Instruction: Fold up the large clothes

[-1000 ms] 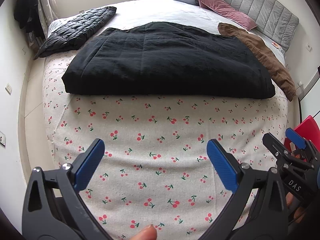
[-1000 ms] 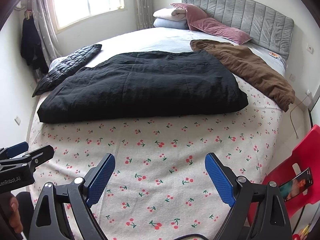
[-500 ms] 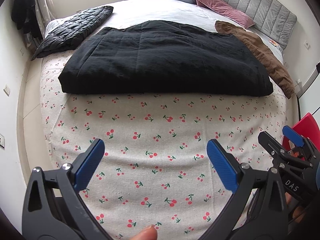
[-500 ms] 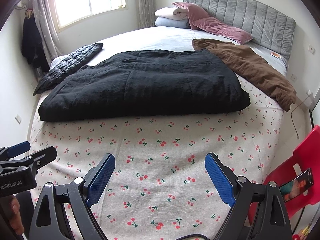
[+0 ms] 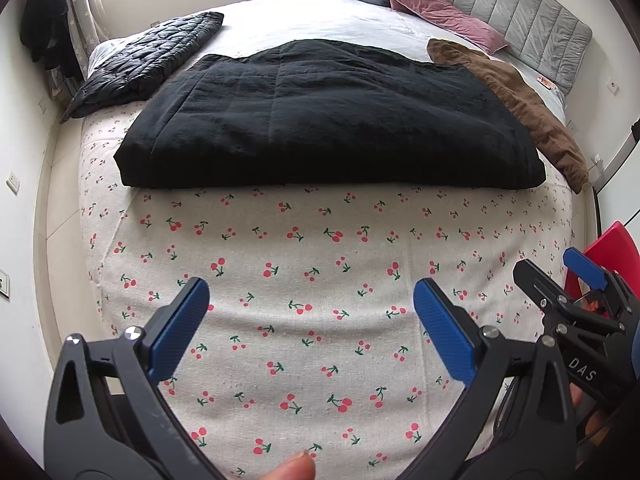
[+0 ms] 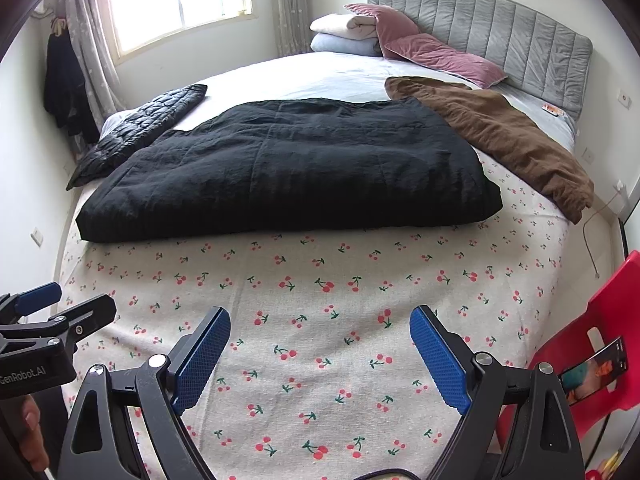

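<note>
A large black padded garment [image 5: 320,120] lies folded flat across the middle of the bed, also in the right wrist view [image 6: 288,172]. A brown garment [image 5: 516,96] lies along the bed's right side, by the black one's right edge [image 6: 496,136]. A black quilted jacket [image 5: 148,60] lies at the far left [image 6: 140,132]. My left gripper [image 5: 311,304] is open and empty above the cherry-print sheet [image 5: 304,264], well short of the black garment. My right gripper [image 6: 320,332] is open and empty, beside the left one.
Pink pillows [image 6: 424,48] and folded white and blue bedding [image 6: 348,32] sit by the grey headboard [image 6: 500,40]. A red plastic chair [image 6: 592,344] with a phone on it stands at the right. Dark clothes [image 6: 64,84] hang on the left wall.
Both grippers have drawn back and risen slightly from the bed; the black garment sits a little farther and higher in both views. Nothing on the bed has moved.
</note>
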A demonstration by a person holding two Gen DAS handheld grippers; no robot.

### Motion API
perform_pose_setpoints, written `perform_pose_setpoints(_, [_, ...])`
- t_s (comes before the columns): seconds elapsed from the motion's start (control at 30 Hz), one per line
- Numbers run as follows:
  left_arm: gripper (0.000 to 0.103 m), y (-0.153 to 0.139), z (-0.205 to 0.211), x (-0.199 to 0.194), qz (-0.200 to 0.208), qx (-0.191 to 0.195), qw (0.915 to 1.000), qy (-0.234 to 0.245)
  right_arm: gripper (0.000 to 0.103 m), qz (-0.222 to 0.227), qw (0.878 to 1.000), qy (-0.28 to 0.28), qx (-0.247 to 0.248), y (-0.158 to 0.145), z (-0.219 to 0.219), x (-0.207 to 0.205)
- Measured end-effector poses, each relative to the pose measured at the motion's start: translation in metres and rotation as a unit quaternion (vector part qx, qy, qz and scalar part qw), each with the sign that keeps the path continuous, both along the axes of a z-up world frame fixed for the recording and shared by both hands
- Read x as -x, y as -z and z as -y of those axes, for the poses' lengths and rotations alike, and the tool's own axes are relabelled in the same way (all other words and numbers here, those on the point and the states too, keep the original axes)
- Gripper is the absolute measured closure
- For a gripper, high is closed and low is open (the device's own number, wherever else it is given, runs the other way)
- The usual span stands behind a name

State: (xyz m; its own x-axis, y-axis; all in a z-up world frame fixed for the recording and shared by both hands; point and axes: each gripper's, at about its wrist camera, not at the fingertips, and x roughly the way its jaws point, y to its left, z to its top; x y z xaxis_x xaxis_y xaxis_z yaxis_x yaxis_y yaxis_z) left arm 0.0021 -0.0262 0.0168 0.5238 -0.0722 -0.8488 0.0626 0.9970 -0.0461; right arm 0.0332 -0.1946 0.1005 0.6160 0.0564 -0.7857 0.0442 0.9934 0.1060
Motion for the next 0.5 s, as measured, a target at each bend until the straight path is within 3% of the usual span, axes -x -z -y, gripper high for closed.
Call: perform_pose_setpoints(0.5, [0.001,0.0038,-0.0024,0.0002,-0.004,0.001,1.0,0.0,0.011,-0.005,1.0,-0.005,0.0,0.0038,-0.0007,-0.0019])
